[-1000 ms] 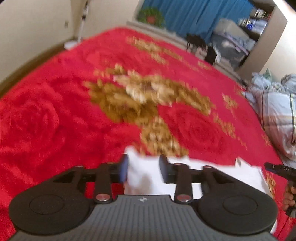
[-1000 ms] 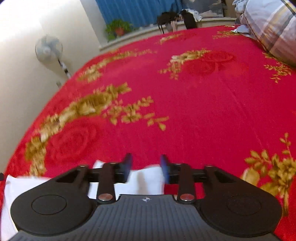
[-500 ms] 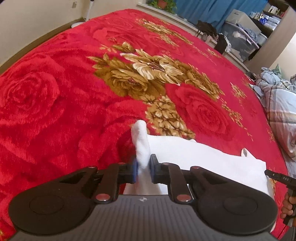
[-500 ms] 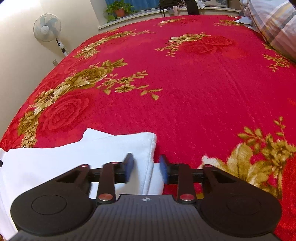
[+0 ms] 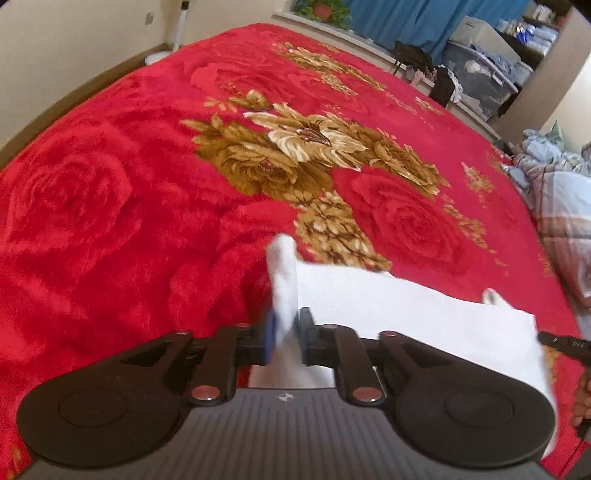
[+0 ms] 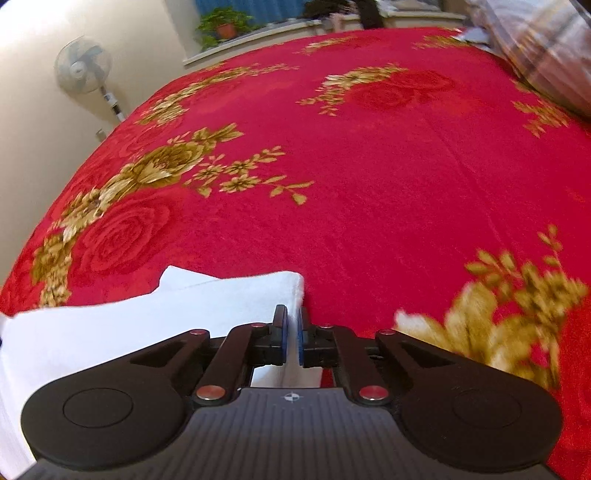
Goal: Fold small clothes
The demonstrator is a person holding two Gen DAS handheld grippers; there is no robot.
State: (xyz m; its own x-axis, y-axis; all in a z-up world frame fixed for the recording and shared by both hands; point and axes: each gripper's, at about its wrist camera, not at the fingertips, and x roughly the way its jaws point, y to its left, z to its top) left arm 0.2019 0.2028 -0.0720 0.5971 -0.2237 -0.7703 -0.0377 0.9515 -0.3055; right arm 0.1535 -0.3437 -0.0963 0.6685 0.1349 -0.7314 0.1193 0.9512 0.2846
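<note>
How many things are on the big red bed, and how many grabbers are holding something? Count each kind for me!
White cloth garment: 1
Red plush blanket with gold flowers: 1
Striped grey quilt: 1
Black two-finger grippers: 2, the left gripper and the right gripper, both pinching the garment
Total: 5

White cloth point(image 5: 406, 306) on red blanket point(image 5: 110, 206) w/ gold flower print.

1. Red blanket point(image 5: 155, 206) with gold flower print covers the bed
2. Cream walls point(image 6: 33, 122), standing fan point(image 6: 83, 68) at the left one
3. Blue curtain point(image 5: 417, 18), potted plant point(image 6: 221, 24) on the sill
4. Plaid quilt point(image 5: 565, 218) bunched at right, grey storage bin point(image 5: 480, 79) beyond the bed
</note>
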